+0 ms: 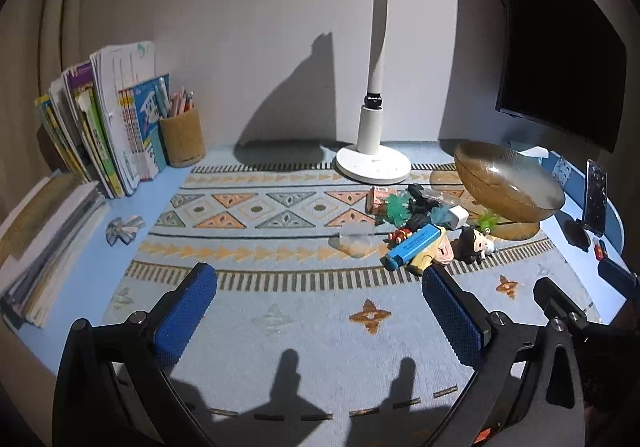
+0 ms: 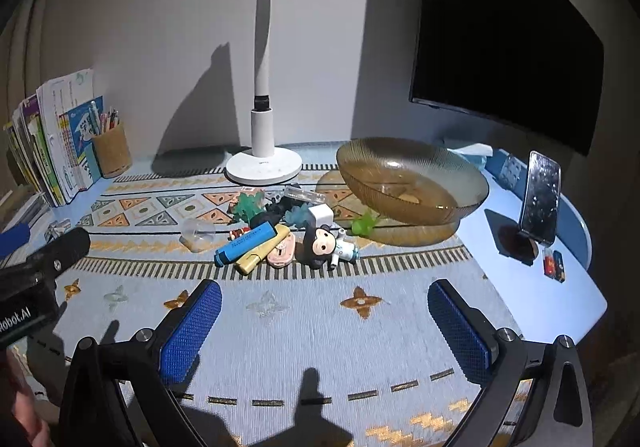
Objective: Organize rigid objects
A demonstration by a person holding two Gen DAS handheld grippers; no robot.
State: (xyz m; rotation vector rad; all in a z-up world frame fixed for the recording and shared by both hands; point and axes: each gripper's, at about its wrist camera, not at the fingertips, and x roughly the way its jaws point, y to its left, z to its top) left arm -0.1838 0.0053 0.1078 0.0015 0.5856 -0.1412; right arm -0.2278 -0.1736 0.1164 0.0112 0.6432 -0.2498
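Both claws spread wide, empty: left gripper (image 1: 320,311) at lower centre of its view, right gripper (image 2: 325,321) likewise, hovering over bare patterned mat (image 2: 304,335). Small-object pile mid-frame: blue highlighter (image 2: 245,243) on yellow highlighter (image 2: 262,253), black figurine (image 2: 320,243), white adapter (image 2: 320,215), clear cup (image 2: 196,233). Amber glass bowl (image 2: 412,183) just right of pile, looks near empty. Judged step: approach, nothing picked yet. Next move likely needs reach forward, jaws straddling highlighter body, close, carry to bowl. Readable text: "obot.AI" on left gripper body at left edge of right view; highlighter print and book spines too small.
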